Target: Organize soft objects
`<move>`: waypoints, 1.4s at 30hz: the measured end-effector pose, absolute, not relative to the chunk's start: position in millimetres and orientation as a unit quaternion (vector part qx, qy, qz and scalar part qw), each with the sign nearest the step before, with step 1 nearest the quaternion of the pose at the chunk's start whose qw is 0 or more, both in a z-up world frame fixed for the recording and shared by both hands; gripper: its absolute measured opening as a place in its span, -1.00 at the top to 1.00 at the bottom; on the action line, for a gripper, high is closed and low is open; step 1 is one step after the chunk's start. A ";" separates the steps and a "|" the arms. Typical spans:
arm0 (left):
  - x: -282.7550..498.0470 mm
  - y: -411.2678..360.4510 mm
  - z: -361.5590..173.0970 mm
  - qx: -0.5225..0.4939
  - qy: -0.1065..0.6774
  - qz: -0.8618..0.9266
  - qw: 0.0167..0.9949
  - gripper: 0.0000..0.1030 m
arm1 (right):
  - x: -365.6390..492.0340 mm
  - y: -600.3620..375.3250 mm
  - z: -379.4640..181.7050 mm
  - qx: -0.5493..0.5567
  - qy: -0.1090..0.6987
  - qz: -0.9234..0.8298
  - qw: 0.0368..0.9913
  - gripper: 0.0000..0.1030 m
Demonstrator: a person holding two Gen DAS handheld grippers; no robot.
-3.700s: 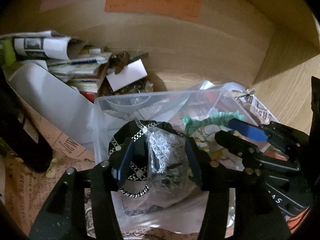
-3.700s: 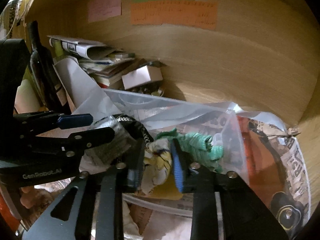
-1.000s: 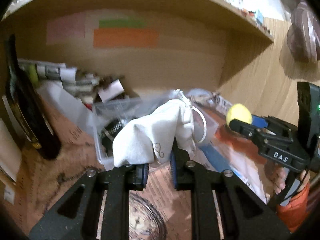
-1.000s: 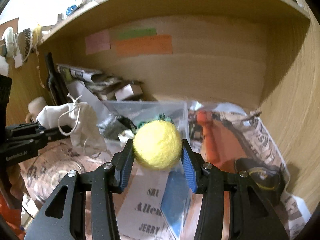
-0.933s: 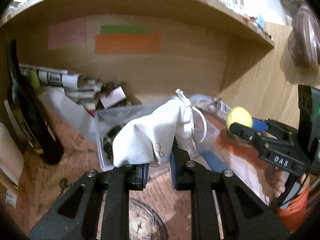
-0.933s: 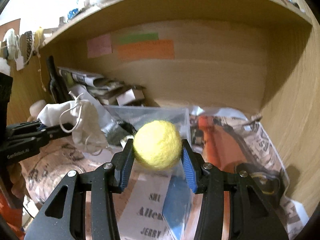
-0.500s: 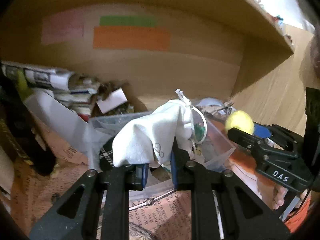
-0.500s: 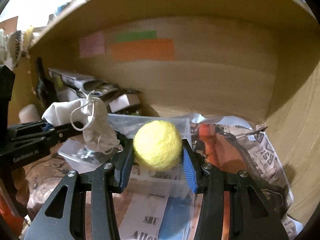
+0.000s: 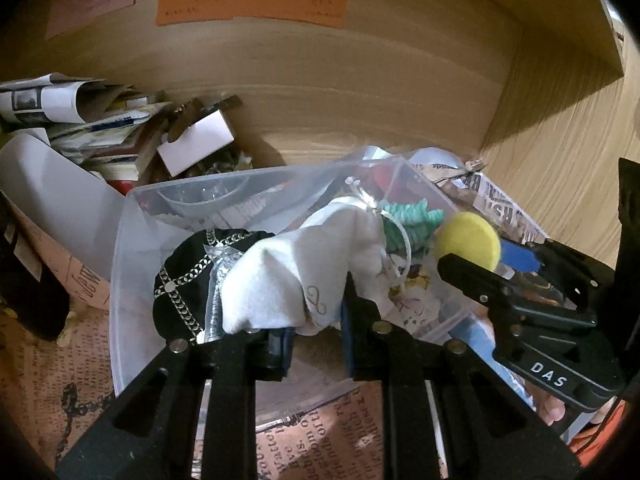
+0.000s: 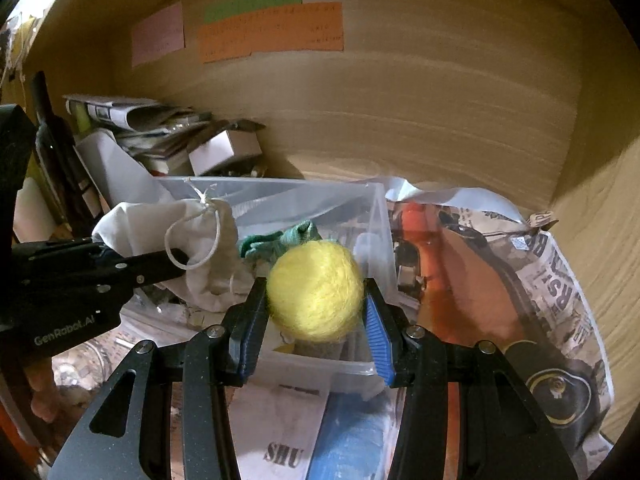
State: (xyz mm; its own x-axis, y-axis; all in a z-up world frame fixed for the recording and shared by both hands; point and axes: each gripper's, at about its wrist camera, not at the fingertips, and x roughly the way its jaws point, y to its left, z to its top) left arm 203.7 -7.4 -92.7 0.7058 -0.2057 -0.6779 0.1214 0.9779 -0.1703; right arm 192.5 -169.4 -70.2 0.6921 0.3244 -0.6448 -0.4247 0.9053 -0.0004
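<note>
A white drawstring pouch [image 9: 304, 276] is clamped between the blue-padded fingers of the left gripper [image 9: 316, 336]; the pouch is held above the open top of a clear plastic bin [image 9: 132, 248], and its cord loop [image 10: 192, 240] is seen hanging from the knotted neck in the right wrist view. A yellow felt ball [image 10: 316, 290] is pinched between the pads of the right gripper [image 10: 316, 340]; it is held over the near right part of the same bin, just beside the pouch, and the two grippers are seen close together, side by side. Inside the bin a black cloth with a silver chain pattern [image 9: 180, 276] is seen at the left, partly hidden by the pouch; a green knitted piece [image 9: 412, 220] is seen between the pouch and the ball, toward the far wall. The bin is set on newspaper [image 10: 560, 280] spread over a wooden alcove floor. A stack of papers and magazines [image 9: 80, 120] and a small white box [image 9: 196, 144] are piled behind the bin at the left; a dark bottle [image 10: 56, 152] is stood further left. Pink, green and orange paper notes [image 10: 272, 32] are stuck to the wooden back wall [image 10: 440, 100]; their writing is too small to be read.
</note>
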 end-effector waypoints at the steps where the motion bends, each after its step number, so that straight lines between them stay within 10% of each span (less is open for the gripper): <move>1: 202.8 -7.6 -92.4 -0.056 0.375 -0.090 0.921 0.50 | 192.2 -168.3 -71.3 -0.079 0.336 0.204 0.916 0.17; 7: 196.8 -4.1 -88.2 -0.060 0.370 -0.091 0.923 0.09 | 188.0 -165.4 -70.5 -0.088 0.330 0.206 0.917 -0.16; 28: 94.1 20.6 5.3 -0.054 0.205 -0.050 0.976 -0.13 | 103.2 -182.6 22.2 -0.052 0.185 0.238 0.952 -0.23; 42: 39.4 23.6 24.5 -0.029 0.148 -0.029 0.988 -0.69 | 68.4 -192.2 33.4 -0.020 0.142 0.235 0.962 -0.96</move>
State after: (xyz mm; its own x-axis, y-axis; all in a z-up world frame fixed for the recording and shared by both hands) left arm 39.4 23.6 24.5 0.9545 -0.0652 -0.2909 0.0482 0.9967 -0.0650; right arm 68.4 -192.2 33.4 0.8499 0.4453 -0.2817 -0.4567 0.8892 0.0275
